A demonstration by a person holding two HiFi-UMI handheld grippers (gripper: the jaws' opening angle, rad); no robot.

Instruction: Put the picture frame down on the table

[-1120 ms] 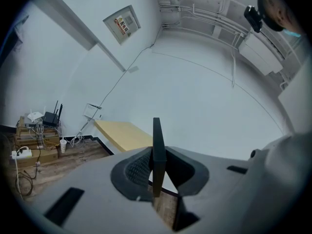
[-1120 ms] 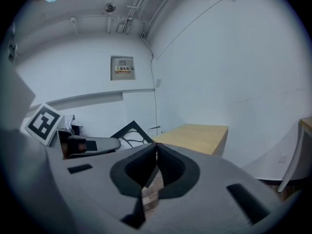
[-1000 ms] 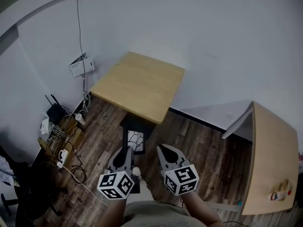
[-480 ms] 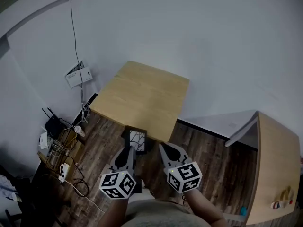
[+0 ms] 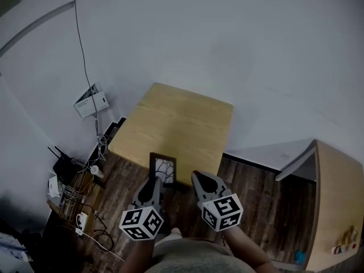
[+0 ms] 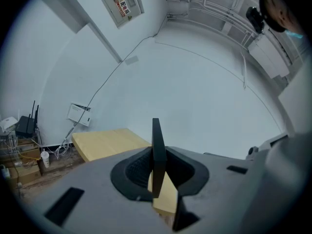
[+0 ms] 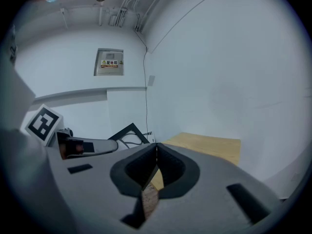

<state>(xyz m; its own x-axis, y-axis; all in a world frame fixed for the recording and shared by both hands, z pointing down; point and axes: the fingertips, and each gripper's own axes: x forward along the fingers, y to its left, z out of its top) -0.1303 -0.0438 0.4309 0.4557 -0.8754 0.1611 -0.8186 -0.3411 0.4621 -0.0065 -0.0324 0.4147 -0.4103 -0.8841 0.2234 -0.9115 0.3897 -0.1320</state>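
Note:
The picture frame (image 5: 163,171) is dark with a white web-patterned picture. It stands upright over the near edge of the light wooden table (image 5: 182,124). My left gripper (image 5: 154,183) is shut on the frame's lower edge. In the left gripper view the frame (image 6: 157,150) shows edge-on, pinched between the jaws, with the table (image 6: 105,143) beyond. My right gripper (image 5: 198,181) is shut on nothing, just right of the frame. The right gripper view shows its jaws (image 7: 156,146) meeting, the frame (image 7: 127,134) to the left, and the table (image 7: 209,145) ahead.
A white wall rises behind the table, with a wall box (image 5: 91,102) and a hanging cable. A router (image 5: 62,166) and tangled cords lie on the floor at the left. A second wooden table (image 5: 340,201) stands at the right. The floor is dark wood.
Both grippers have moved forward toward the table, the left one carrying the frame. The frame was over the floor and now overlaps the table's near edge.

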